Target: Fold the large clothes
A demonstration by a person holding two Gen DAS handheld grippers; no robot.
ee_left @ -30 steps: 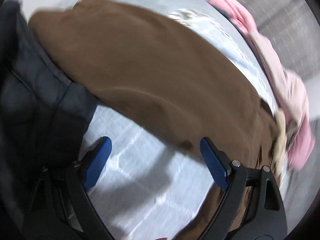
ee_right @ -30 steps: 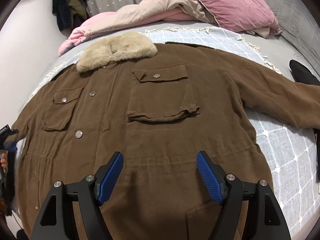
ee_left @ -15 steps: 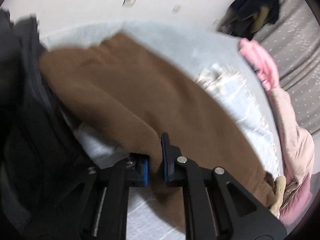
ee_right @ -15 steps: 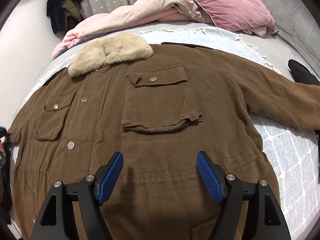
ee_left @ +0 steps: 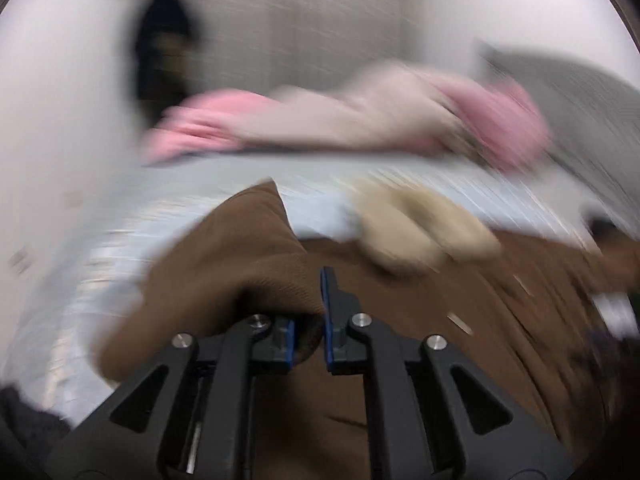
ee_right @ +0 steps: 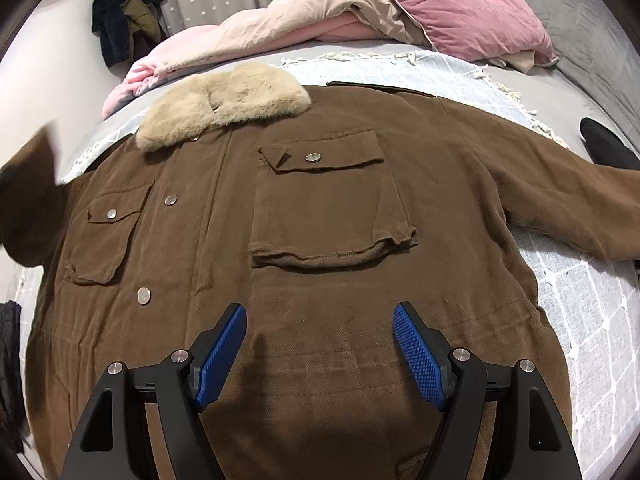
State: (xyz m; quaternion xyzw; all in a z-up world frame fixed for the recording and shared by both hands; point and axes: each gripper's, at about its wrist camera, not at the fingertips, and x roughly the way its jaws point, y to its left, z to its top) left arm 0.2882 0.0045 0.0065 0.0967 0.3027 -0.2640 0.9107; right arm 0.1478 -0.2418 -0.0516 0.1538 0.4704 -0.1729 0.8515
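Observation:
A brown coat (ee_right: 320, 208) with a beige fur collar (ee_right: 228, 100) lies front up on the bed, its right sleeve (ee_right: 560, 196) spread out. My right gripper (ee_right: 319, 312) hovers open over the coat's lower front, nothing between its blue pads. My left gripper (ee_left: 307, 320) grips the edge of the other sleeve (ee_left: 240, 264), the brown cloth bunched between its pads while the jaws are opening slightly. The left wrist view is blurred by motion. In the right wrist view that raised sleeve (ee_right: 28, 200) shows at the left edge.
A pink and beige duvet (ee_right: 300, 20) and a pink pillow (ee_right: 472, 12) lie at the head of the bed. Dark clothes (ee_right: 124, 12) hang by the curtain. A black item (ee_right: 604, 144) lies at the right. A pale checked blanket (ee_right: 580, 320) is under the coat.
The left gripper closed on the sleeve's edge, then lifted and swung it towards the coat's body while rolling. The right gripper stayed in place, open.

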